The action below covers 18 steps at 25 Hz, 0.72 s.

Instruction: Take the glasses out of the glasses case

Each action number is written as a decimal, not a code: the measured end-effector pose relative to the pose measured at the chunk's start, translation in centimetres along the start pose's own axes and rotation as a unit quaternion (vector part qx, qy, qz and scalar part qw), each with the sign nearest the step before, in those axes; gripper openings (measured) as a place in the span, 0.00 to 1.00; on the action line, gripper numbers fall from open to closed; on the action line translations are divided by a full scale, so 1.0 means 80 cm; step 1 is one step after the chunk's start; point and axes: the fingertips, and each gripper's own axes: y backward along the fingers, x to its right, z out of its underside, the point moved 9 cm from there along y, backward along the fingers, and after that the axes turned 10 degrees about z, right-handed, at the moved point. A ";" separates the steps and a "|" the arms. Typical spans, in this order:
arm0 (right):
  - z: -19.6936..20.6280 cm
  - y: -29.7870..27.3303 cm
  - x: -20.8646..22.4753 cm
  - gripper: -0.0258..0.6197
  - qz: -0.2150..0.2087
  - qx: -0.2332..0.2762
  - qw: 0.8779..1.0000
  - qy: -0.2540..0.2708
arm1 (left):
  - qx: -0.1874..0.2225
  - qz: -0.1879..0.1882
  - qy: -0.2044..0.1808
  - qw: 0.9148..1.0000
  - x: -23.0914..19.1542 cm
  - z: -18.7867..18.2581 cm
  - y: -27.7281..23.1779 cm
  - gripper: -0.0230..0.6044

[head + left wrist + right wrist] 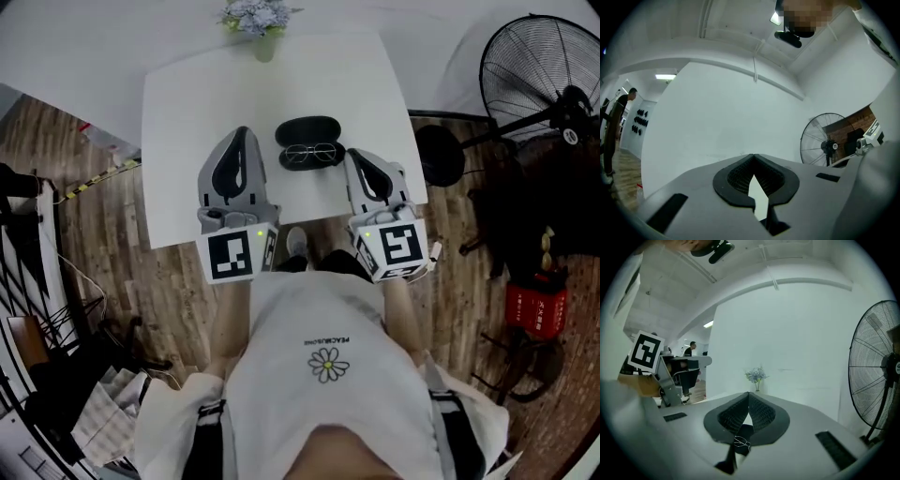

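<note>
While your left gripper and right gripper are closed and empty, reaching in would only shove the glasses. The glasses case could skid.

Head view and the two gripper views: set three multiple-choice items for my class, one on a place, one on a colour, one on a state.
1. Where do the glasses lie?
A. In a drawer
B. On a shelf
C. In the open case on the table

2. What colour is the case?
A. Red
B. Black
C. Yellow

3. How do the left tongs and the right tongs stand?
A. Both shut, nothing between them
B. Both wide open
C. Both shut on the glasses

Answers:
1 C, since the head view shows the wire frames resting in the case's near half on the white tabletop.
2 B, since both halves of the case are dark black against the white table.
3 A, since each gripper view shows its tips meeting with nothing held.
</note>
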 end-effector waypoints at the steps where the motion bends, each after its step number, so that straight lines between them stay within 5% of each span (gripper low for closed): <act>1: 0.002 -0.008 0.001 0.05 -0.001 -0.003 1.000 -0.001 | -0.002 -0.002 0.002 1.000 -0.006 0.004 -0.005 0.06; 18: 0.005 -0.078 0.034 0.05 -0.037 -0.004 0.999 0.012 | -0.006 -0.054 -0.020 0.998 -0.024 0.017 -0.051 0.06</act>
